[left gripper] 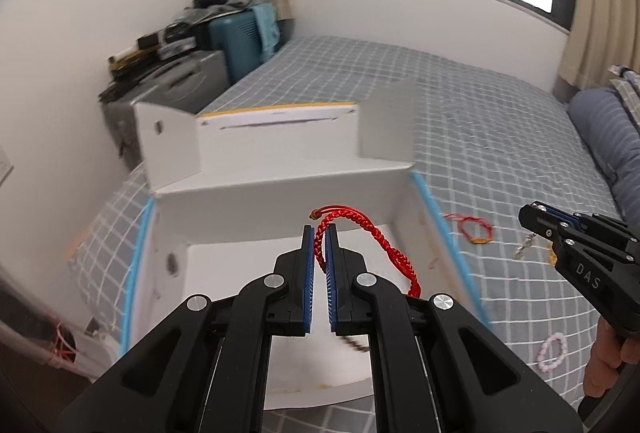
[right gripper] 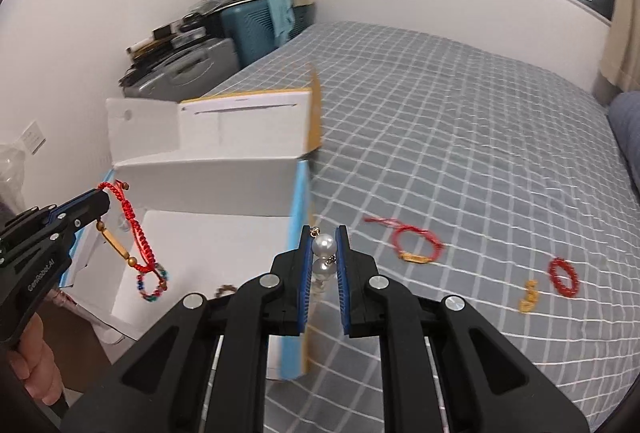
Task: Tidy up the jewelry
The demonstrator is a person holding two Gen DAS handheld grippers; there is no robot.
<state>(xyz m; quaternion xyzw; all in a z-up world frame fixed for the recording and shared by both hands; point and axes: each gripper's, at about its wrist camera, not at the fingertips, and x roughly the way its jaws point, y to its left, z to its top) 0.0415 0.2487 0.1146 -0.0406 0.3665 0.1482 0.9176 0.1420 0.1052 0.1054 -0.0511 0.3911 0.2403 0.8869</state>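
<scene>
Both claws, left [left gripper: 319, 233] and right [right gripper: 324, 233], grip jewelry beside the box [right gripper: 224, 193] rim.

Open box [right gripper: 208, 193] on the bed [right gripper: 460, 137] at left, beaded bracelet [right gripper: 154, 285] inside it, cord bracelet [right gripper: 418, 245], ring bracelet [right gripper: 564, 277] and small charm [right gripper: 529, 297] on the bed to its right, suitcases [right gripper: 240, 33] far behind.

Left gripper [left gripper: 319, 233] fingers pinch a red braided bracelet [left gripper: 362, 233] above the white box [left gripper: 280, 189]
</scene>
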